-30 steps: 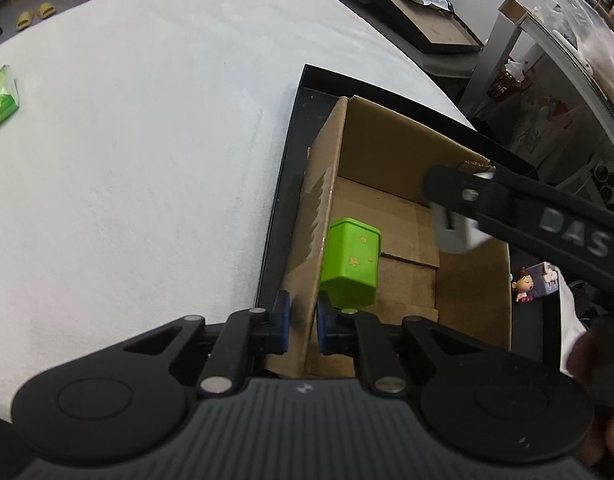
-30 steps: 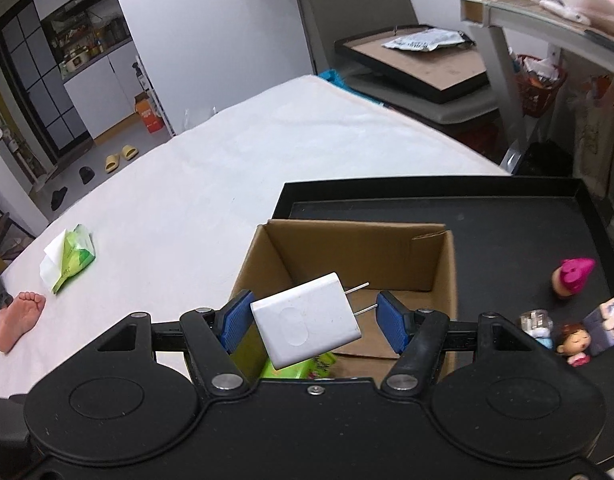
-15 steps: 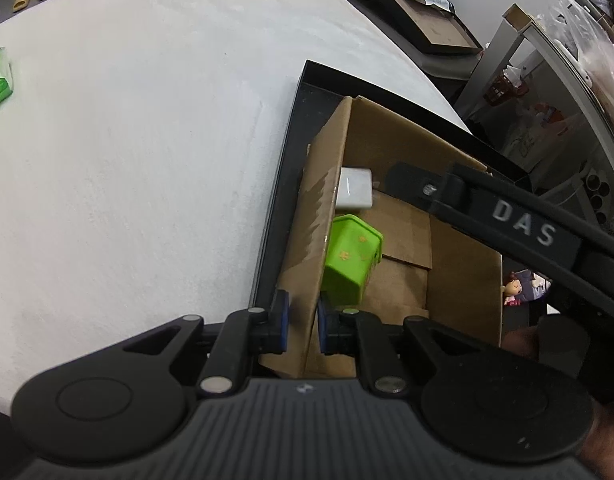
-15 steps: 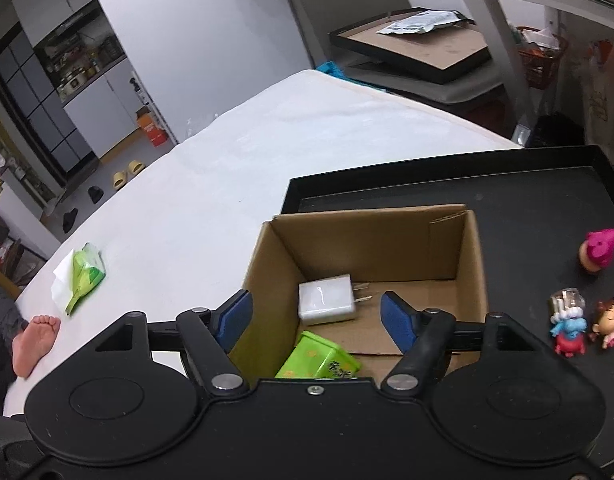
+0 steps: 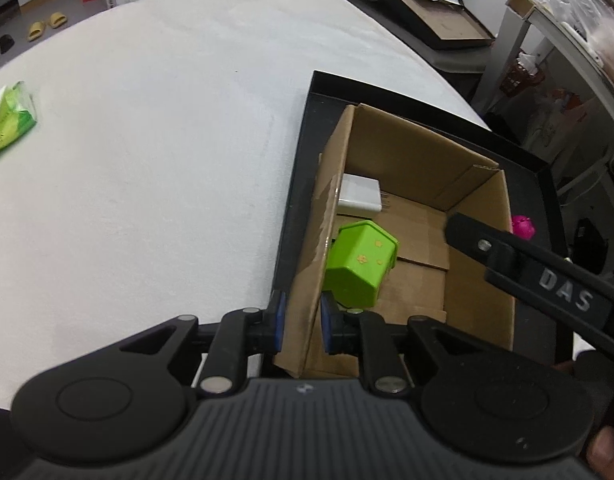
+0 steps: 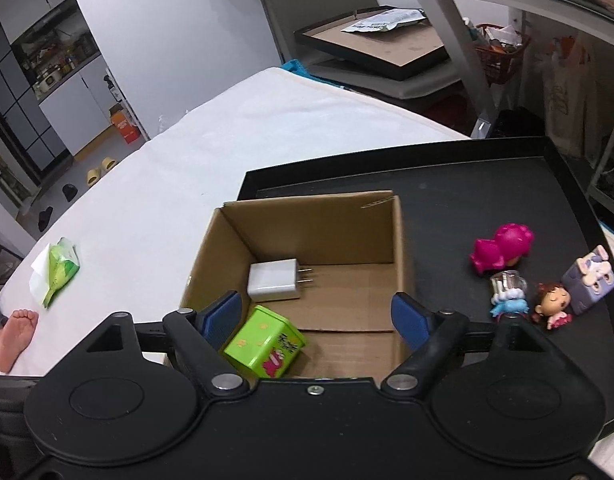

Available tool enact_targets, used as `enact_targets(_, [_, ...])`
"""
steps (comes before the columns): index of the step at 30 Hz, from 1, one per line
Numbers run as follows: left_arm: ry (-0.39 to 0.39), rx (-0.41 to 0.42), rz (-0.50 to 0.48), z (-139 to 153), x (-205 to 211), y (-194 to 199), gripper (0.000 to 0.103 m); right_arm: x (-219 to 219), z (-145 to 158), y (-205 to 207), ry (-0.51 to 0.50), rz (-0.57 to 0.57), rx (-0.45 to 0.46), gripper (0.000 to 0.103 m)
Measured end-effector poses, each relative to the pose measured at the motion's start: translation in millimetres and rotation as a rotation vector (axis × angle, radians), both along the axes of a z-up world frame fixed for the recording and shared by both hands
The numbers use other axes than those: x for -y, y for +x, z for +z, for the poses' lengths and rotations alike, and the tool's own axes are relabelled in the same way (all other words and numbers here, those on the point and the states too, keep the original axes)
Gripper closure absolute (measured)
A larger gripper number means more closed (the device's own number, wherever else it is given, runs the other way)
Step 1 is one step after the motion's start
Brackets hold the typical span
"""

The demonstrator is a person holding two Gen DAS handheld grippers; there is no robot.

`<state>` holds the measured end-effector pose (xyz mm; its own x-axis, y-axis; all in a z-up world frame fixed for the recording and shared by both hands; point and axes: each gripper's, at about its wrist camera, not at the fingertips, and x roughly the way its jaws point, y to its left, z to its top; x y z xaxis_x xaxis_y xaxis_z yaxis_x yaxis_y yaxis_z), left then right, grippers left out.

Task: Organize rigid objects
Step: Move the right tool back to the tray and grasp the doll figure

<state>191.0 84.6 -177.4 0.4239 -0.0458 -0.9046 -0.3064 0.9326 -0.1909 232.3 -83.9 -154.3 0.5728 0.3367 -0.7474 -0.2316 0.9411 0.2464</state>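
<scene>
An open cardboard box stands on a black tray. Inside it lie a white plug charger and a green tin. My left gripper is shut on the box's near left wall. My right gripper hangs open above the box's near edge, holding nothing. On the tray right of the box sit a pink toy, a small blue figure, a doll figure and a purple bunny cube.
The tray rests on a white-covered table. A green wipes packet lies at the table's far left. A person's bare foot shows beside the table. A chair with a framed board and a shelf stand behind.
The right gripper opened and let the white charger fall into the box, then drew back and up. The left gripper kept its hold on the box wall.
</scene>
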Motion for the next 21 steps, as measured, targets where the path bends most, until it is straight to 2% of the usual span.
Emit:
enact_targets(5, [0.053, -0.039, 0.011, -0.3, 6.0, 1.9, 0.067, 20.0, 1.0, 0.9, 0.008, -0.040, 0.007, 0.022])
enact_targets(10, [0.102, -0.060, 0.027, -1.1, 12.2, 5.1, 0.055, 44.2, 2.1, 4.6, 0.041, -0.097, 0.012, 0.022])
enact_targets(15, [0.150, -0.083, 0.030, -1.3, 19.5, 13.0, 0.048, 64.2, -2.4, 6.0, 0.006, -0.152, 0.014, 0.023])
enact_targets(18, [0.176, -0.091, 0.031, -1.3, 24.8, 16.9, 0.047, 76.0, -8.6, 10.1, 0.007, -0.195, -0.014, 0.031])
enact_targets(21, [0.200, -0.102, 0.031, -2.5, 29.7, 20.7, 0.047, 87.1, -16.0, 15.1, 0.005, -0.239, -0.033, 0.033])
